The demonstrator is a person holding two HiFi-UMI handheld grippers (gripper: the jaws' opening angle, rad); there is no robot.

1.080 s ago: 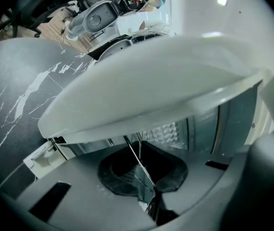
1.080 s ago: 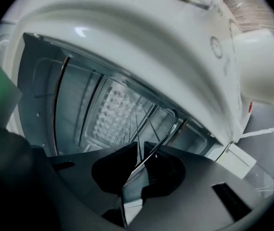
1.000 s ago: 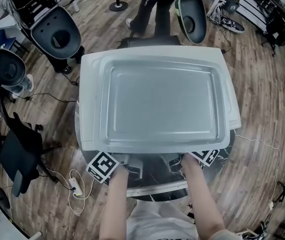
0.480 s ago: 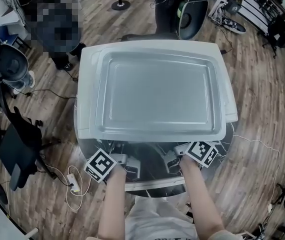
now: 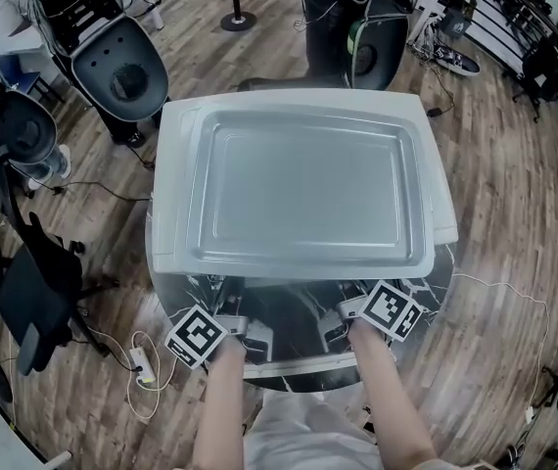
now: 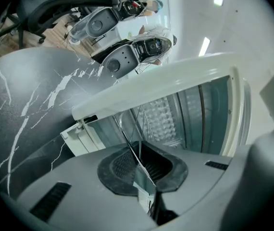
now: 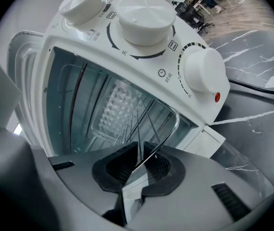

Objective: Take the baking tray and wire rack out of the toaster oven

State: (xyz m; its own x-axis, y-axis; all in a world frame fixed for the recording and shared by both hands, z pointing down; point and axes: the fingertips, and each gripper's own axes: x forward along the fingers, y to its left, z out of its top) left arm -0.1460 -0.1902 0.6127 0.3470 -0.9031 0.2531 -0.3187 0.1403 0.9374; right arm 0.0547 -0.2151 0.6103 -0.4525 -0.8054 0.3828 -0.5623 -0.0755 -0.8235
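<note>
From overhead in the head view: the white toaster oven (image 5: 299, 184) sits on a dark marbled surface (image 5: 434, 297), and its top hides the opening. The door (image 5: 294, 365) is dropped open toward the person. The left gripper (image 5: 250, 326) and right gripper (image 5: 343, 313) are both at the front, just above the door, and point into the oven. Nothing has been set down on the surface yet.

Left gripper view: the left gripper (image 6: 137, 163) has its pads pinched together on a thin metal edge. This is the front of the wire rack (image 6: 136, 129), seen edge-on, with its wires running back into the oven cavity (image 6: 190, 109).

Right gripper view: the right gripper (image 7: 139, 168) is clamped the same way on the other end. The rack's chrome frame rod and rounded corner (image 7: 169, 131) run out from the pads into the opening, below the knobs (image 7: 144, 16).

Baking tray: I can't pick it out as a separate part. A sheet-like sliver between the pads might be its lip riding with the rack, but I can't tell.

Progress, my read:
- Done: door open, two-handed grip on the rack's front edge.
- The rack's front edge is at the opening and most of it is inside, so this looks like an early stage of the pull.
- Left: slide it out level, set it on the surface, then confirm the tray came with it or go back in for it.
</note>
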